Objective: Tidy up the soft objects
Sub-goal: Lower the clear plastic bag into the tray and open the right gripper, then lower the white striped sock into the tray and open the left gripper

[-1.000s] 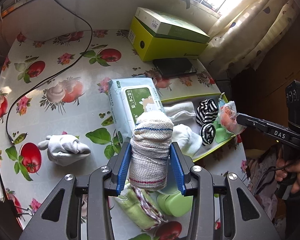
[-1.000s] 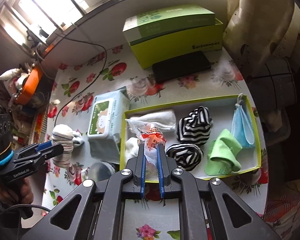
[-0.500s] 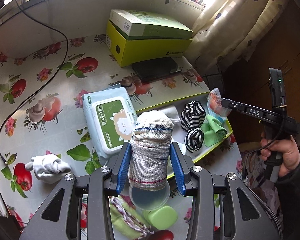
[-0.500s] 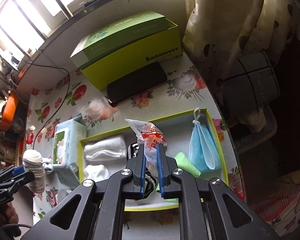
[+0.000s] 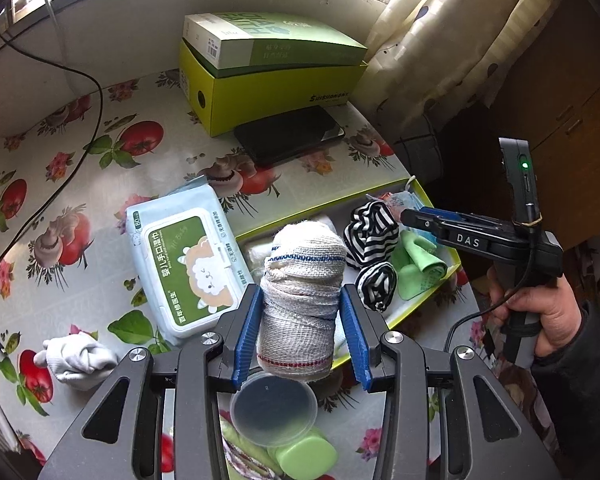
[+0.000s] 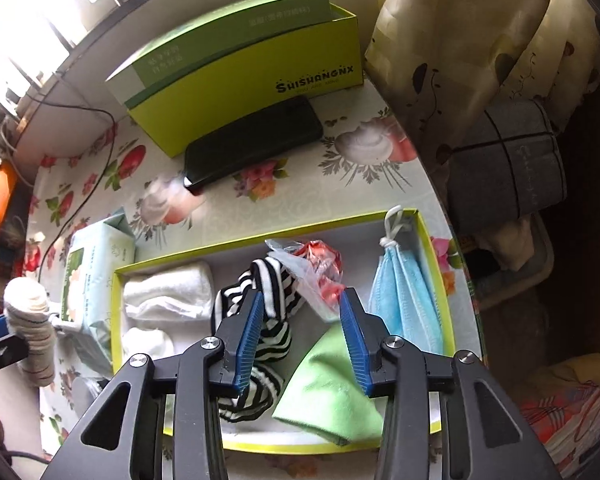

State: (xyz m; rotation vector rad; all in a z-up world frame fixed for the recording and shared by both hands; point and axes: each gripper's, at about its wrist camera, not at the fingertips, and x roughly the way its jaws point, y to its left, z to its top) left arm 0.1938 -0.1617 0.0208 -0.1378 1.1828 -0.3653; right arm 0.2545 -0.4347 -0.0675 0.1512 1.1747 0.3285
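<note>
My left gripper [image 5: 300, 300] is shut on an upright roll of beige woven cloth [image 5: 302, 272], held above the near-left edge of the yellow-rimmed tray [image 5: 300, 220]. Over the tray [image 6: 260, 238], my right gripper [image 6: 302, 298] has its jaws opening. A clear plastic packet with red contents [image 6: 320, 270] lies loose just ahead of its pads, on the striped socks [image 6: 268, 292]. The tray also holds white towels [image 6: 168, 286], a green cloth [image 6: 332, 388] and blue masks [image 6: 404, 300]. The left wrist view shows the right gripper [image 5: 410, 216] at the tray's far side.
Left of the tray lie a wet-wipes pack [image 5: 184, 268] and a white balled sock [image 5: 80, 356]. A yellow-green box [image 5: 276, 92] and a black phone [image 5: 288, 132] sit behind. A clear round lid [image 5: 274, 410] and a green case [image 5: 306, 458] are near. A cable [image 5: 60, 184] crosses the table's left.
The right gripper has come down into the tray and its jaws have parted, letting the plastic packet go. The left gripper has carried the cloth roll closer to the tray.
</note>
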